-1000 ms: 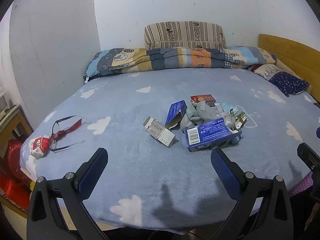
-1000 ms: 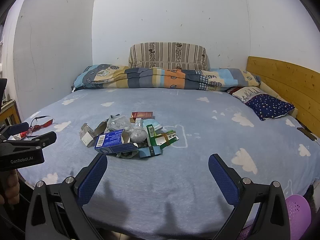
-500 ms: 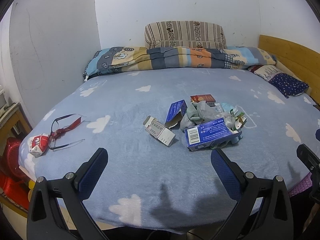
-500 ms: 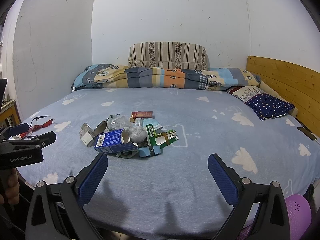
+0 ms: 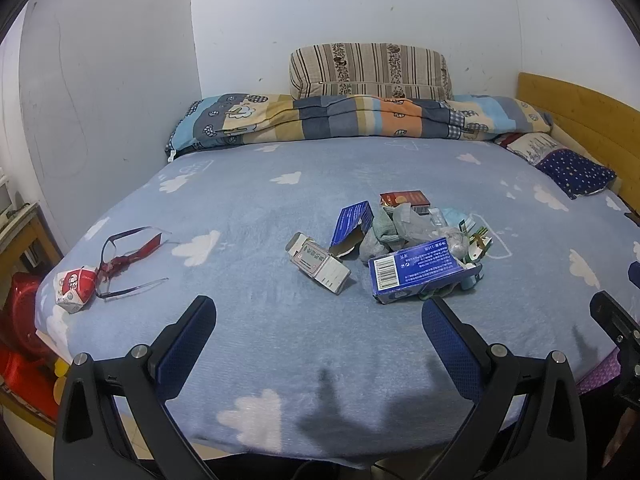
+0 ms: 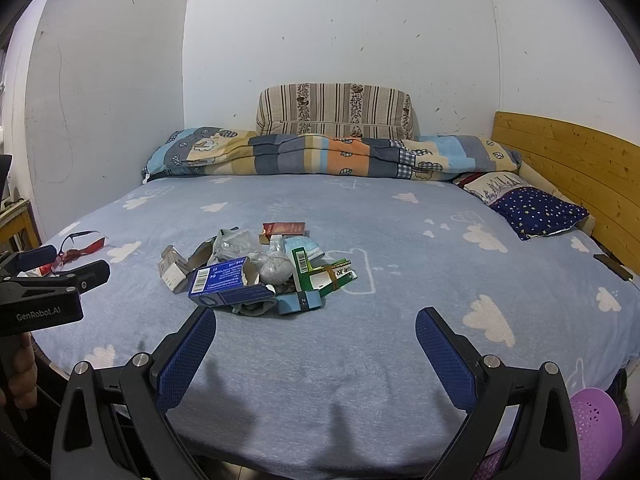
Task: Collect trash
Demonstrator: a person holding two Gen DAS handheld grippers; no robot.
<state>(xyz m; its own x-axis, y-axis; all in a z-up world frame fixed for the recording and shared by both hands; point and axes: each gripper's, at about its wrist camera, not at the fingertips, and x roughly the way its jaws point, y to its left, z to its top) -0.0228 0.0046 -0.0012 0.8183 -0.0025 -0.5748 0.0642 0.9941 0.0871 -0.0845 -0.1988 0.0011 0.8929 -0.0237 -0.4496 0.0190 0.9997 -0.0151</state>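
A heap of trash lies mid-bed: a big blue carton [image 5: 416,270] [image 6: 218,280], a grey-white box [image 5: 320,266] [image 6: 172,268], a small blue box [image 5: 352,222], a red pack [image 5: 404,199] [image 6: 283,228], crumpled plastic [image 5: 408,224] [image 6: 236,242] and green cartons [image 6: 320,272]. My left gripper [image 5: 318,322] hovers open over the near bed edge, short of the heap, nothing between its fingers. My right gripper [image 6: 314,332] is open too, just in front of the heap. The left gripper's body [image 6: 44,296] shows at the left of the right wrist view.
The blue cloud-print bed cover [image 5: 280,184] carries a red-and-white paper carton [image 5: 74,285] and red-framed glasses [image 5: 128,252] near its left edge. A folded quilt [image 5: 360,118], striped cushion [image 5: 370,70] and starry pillow [image 5: 574,172] line the far side. A purple basket [image 6: 592,420] sits at lower right.
Both views have shifted only slightly; the heap and both open grippers stay as they were.
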